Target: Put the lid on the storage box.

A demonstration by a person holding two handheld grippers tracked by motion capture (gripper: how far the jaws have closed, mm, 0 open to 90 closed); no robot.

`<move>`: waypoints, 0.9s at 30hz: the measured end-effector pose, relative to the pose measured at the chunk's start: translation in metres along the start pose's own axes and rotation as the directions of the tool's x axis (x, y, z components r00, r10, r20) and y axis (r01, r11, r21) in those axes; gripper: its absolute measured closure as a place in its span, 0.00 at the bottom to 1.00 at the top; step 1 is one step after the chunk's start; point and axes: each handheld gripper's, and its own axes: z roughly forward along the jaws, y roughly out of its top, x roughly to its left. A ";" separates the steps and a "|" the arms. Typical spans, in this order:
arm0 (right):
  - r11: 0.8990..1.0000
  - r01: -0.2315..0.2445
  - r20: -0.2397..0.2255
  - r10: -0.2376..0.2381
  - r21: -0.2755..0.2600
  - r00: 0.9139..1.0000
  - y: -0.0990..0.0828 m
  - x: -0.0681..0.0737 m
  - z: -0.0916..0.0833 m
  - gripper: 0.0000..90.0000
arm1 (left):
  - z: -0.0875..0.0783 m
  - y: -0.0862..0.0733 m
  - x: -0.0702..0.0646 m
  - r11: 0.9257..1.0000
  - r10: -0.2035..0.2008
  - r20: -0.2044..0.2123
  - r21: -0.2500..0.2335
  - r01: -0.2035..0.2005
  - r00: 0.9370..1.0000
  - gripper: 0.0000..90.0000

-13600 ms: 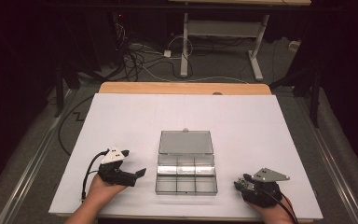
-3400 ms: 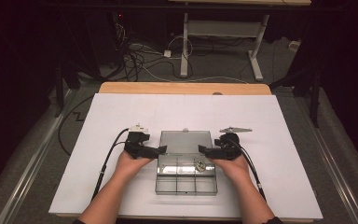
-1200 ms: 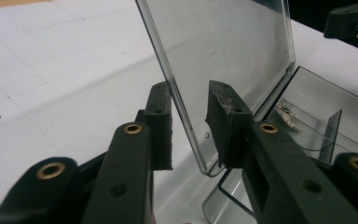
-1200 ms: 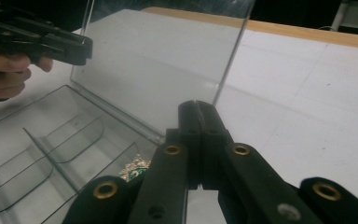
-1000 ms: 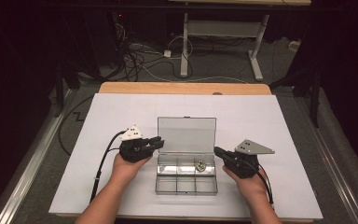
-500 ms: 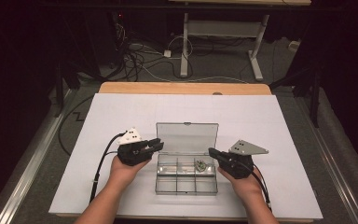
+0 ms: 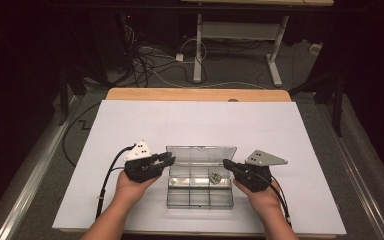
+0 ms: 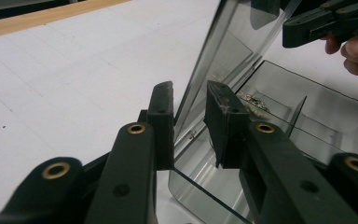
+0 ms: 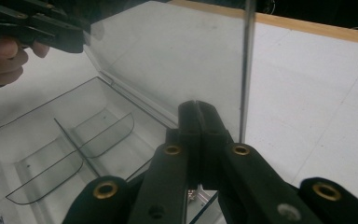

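A white table point(image 7: 195, 120) has a wooden edge point(image 7: 197, 94) at twelve o'clock. Cables point(image 7: 150, 57) lie at eleven, desk legs point(image 7: 275, 67) at one.

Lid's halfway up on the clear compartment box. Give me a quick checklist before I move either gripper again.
1. Lid standing raised above the box: ok.
2. Left gripper astride the lid's edge, a jaw on each side: ok. Pads pressing on it: cannot tell, a gap shows beside the plastic.
3. Right gripper shut and empty, beside the lid's other edge: ok.
4. Small metal part resting in a back compartment, away from both grippers: ok.
5. Box flat on the white table cover, not tipped: ok.
6. Hinge fully open: cannot tell.
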 end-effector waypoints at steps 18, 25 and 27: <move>1.000 0.007 -0.017 -0.006 0.027 1.000 -0.004 0.005 -0.001 1.00 | -0.012 -0.007 -0.008 0.999 0.014 -0.005 0.035 -0.014 1.000 0.75; 1.000 0.009 -0.019 -0.008 0.030 1.000 -0.006 0.007 -0.003 1.00 | -0.021 -0.018 -0.011 0.998 0.003 -0.012 0.070 -0.002 1.000 0.73; 0.999 0.009 -0.019 -0.008 0.031 1.000 -0.006 0.007 -0.003 1.00 | -0.024 -0.022 -0.012 0.997 -0.009 -0.011 0.082 0.010 1.000 0.73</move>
